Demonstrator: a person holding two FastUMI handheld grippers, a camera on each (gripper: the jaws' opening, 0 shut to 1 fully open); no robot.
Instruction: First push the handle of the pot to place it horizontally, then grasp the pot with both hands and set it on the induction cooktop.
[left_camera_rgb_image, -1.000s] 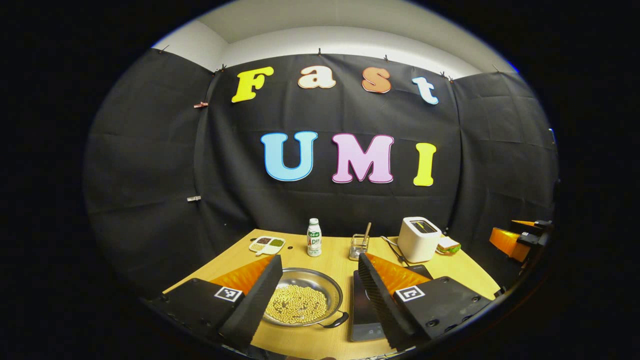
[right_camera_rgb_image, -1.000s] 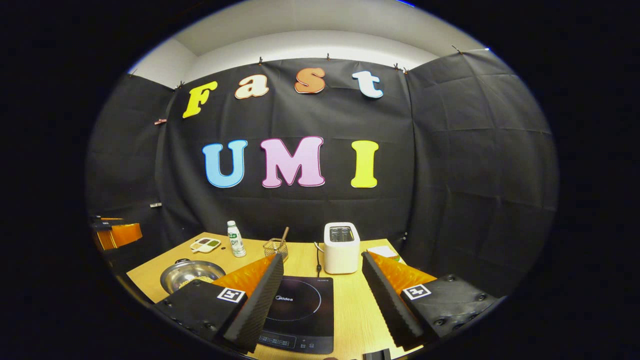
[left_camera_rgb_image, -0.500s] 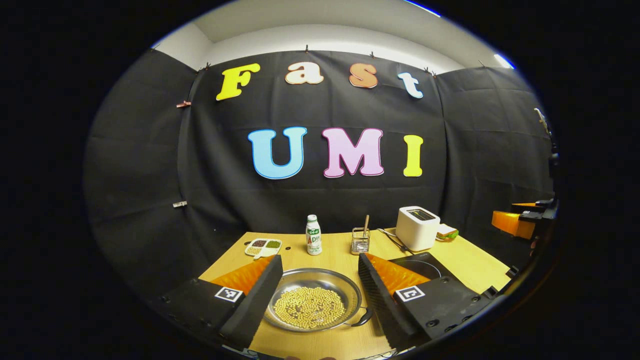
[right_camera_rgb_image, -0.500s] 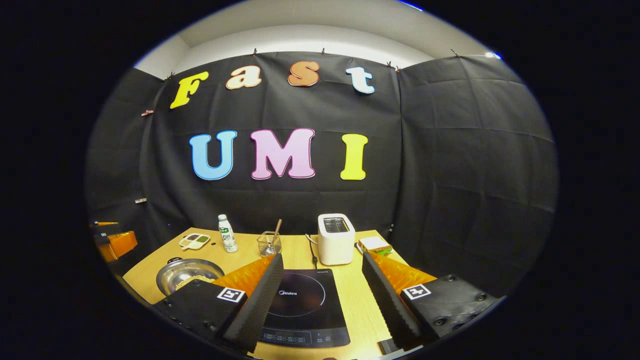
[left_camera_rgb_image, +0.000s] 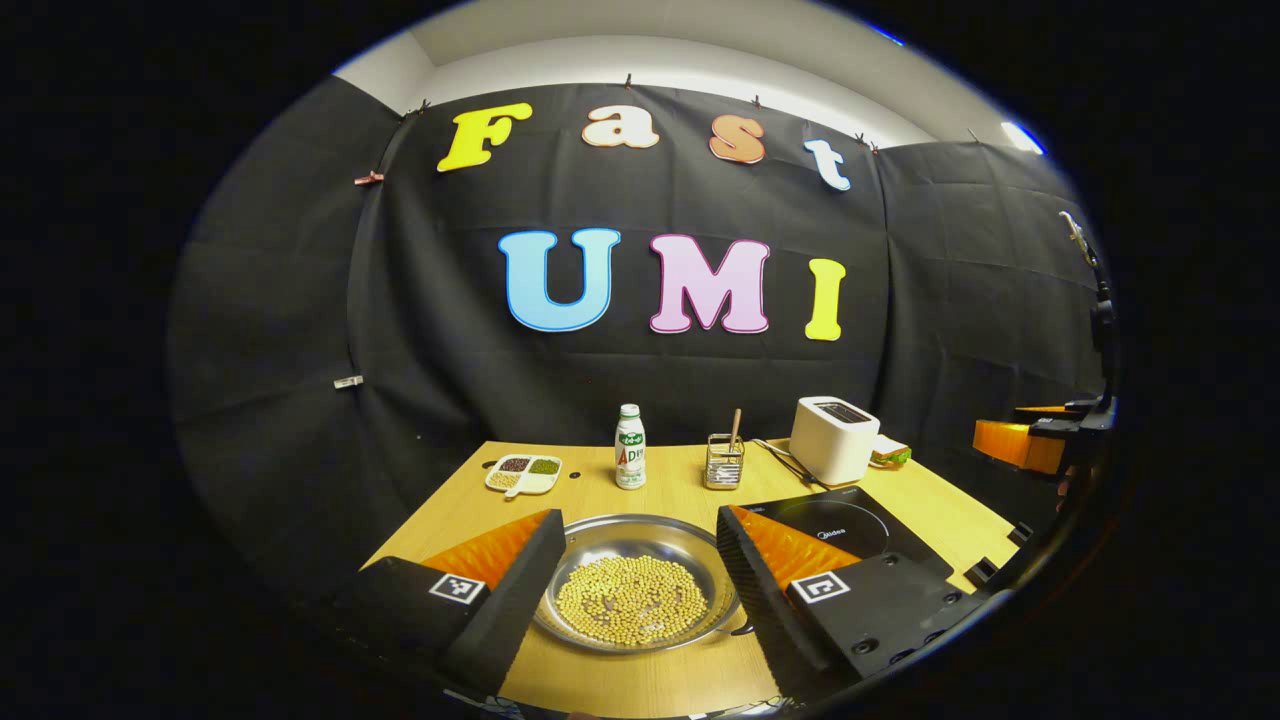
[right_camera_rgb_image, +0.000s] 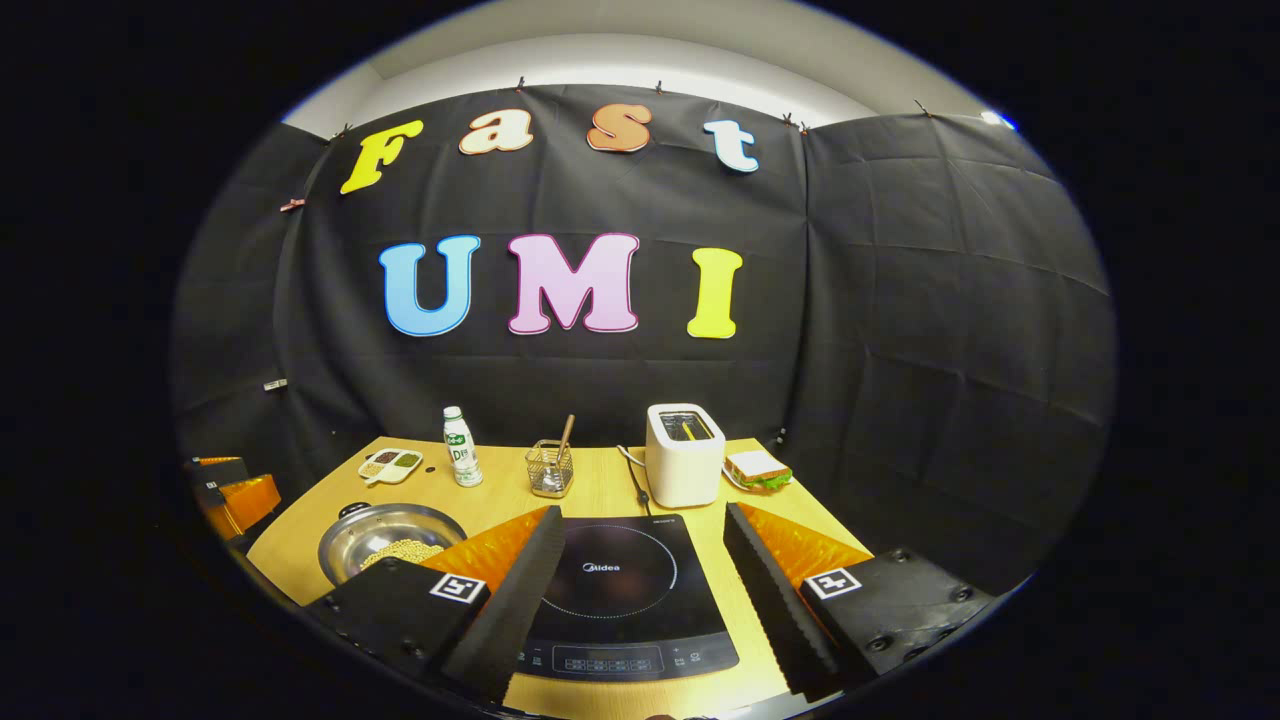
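Observation:
A steel pot (left_camera_rgb_image: 700, 560) with soybeans in it sits on the wooden table (left_camera_rgb_image: 600, 480). It lies between the fingers of my open left gripper (left_camera_rgb_image: 640, 520), which hovers over it without touching. A dark pot handle (left_camera_rgb_image: 740, 629) peeks out at the near right, beside the right finger. The black induction cooktop (left_camera_rgb_image: 850, 520) lies to the right of the pot. My right gripper (right_camera_rgb_image: 644, 515) is open above the cooktop (right_camera_rgb_image: 615, 590), holding nothing. In the right gripper view the pot (right_camera_rgb_image: 385, 535) is at the left, with another handle (right_camera_rgb_image: 352, 510) on its far-left rim.
Along the back stand a divided dish (left_camera_rgb_image: 523, 473), a bottle (left_camera_rgb_image: 629, 460), a wire utensil basket (left_camera_rgb_image: 723, 463), a white toaster (left_camera_rgb_image: 833, 453) and a sandwich (right_camera_rgb_image: 757, 468). The toaster's cord (right_camera_rgb_image: 635, 470) runs behind the cooktop. Each gripper shows at the other view's edge.
My left gripper has swung so the pot sits centred between its fingers, with the cooktop now off to the right. My right gripper has shifted a little, showing more of the cooktop. The pot has not moved.

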